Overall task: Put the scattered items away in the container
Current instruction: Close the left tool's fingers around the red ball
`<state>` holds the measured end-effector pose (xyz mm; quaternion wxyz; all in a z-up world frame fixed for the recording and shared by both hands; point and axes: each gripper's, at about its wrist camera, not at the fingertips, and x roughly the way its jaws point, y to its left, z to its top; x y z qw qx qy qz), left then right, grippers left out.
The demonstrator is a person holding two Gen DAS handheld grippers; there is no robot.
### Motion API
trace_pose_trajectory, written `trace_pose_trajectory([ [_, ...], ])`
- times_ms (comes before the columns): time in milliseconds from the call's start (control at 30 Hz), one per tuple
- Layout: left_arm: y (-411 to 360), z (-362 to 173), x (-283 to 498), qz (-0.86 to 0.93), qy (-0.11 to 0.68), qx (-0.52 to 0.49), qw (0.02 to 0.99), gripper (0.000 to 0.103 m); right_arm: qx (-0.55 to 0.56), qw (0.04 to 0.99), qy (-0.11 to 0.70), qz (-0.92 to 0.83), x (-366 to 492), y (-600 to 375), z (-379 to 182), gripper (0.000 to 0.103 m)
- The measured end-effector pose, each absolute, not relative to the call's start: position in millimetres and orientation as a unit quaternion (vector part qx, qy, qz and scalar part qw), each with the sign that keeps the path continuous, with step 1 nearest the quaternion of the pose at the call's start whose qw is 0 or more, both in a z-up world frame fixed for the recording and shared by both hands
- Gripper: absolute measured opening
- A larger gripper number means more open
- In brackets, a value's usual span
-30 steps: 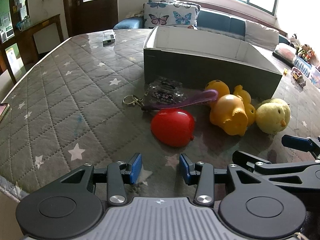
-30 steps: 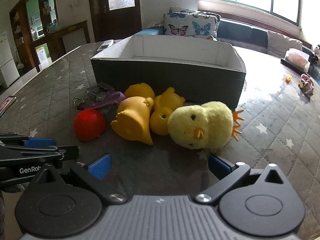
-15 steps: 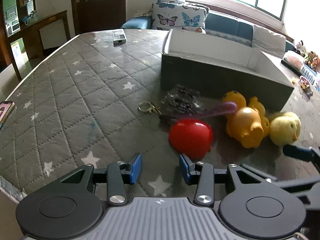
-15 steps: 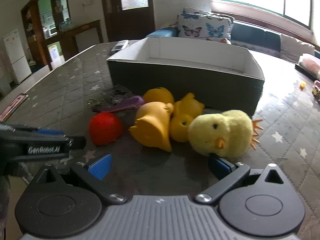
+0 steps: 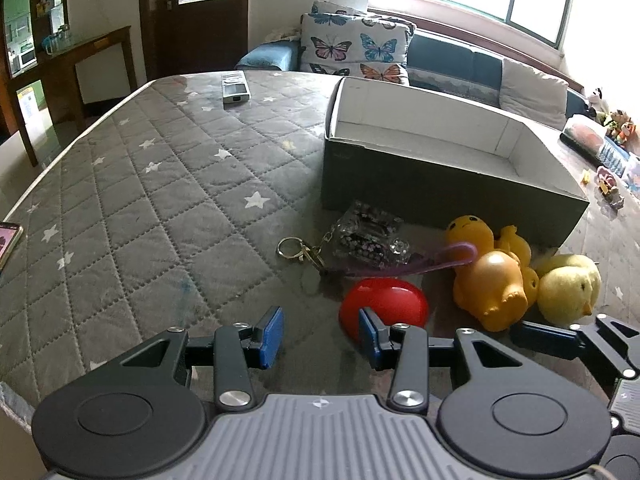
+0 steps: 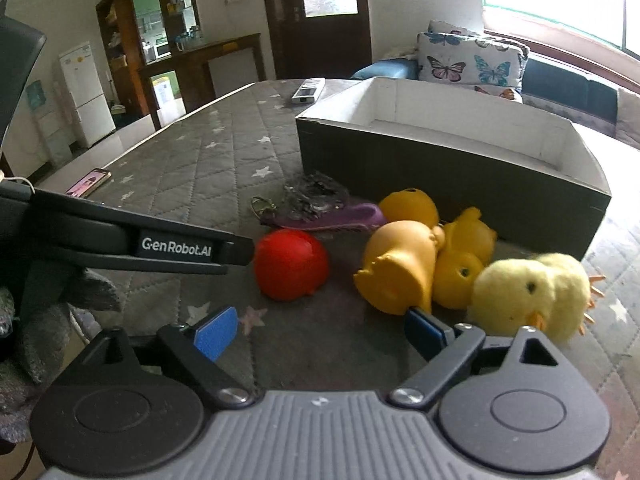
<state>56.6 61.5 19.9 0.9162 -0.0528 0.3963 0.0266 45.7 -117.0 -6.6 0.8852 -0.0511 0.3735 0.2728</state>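
Plush chick [image 6: 532, 292], likely light and squashy, should take a pinch across its round body, while both grippers' fingers stand open and empty, the right gripper's [image 6: 320, 330] having just narrowed.

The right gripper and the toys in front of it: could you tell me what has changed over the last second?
The right gripper has shifted left, towards the red toy, and its jaws have just been closing, with nothing between them. The toys and box stayed put.
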Motion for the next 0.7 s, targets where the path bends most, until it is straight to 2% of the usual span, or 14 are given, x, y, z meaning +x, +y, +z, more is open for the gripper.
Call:
trace_pose_trajectory([
  [200,61.8,21.2,61.2,0.016,0.4,-0.051,0.915,0.044,-0.055,0.881,0.372,0.287,46.6,-108.7,-4.9,0.092],
  [300,64.0,21.3,63.7,0.009,0.403,-0.052,0.914,0.044,-0.058,0.878,0.371,0.297,45.7,-104.1,-4.4,0.088],
  [700,78.5,18.1,71.9,-0.001,0.417,-0.072,0.906,0.044,-0.046,0.885,0.379,0.266,56.7,-109.1,-9.9,0.088],
])
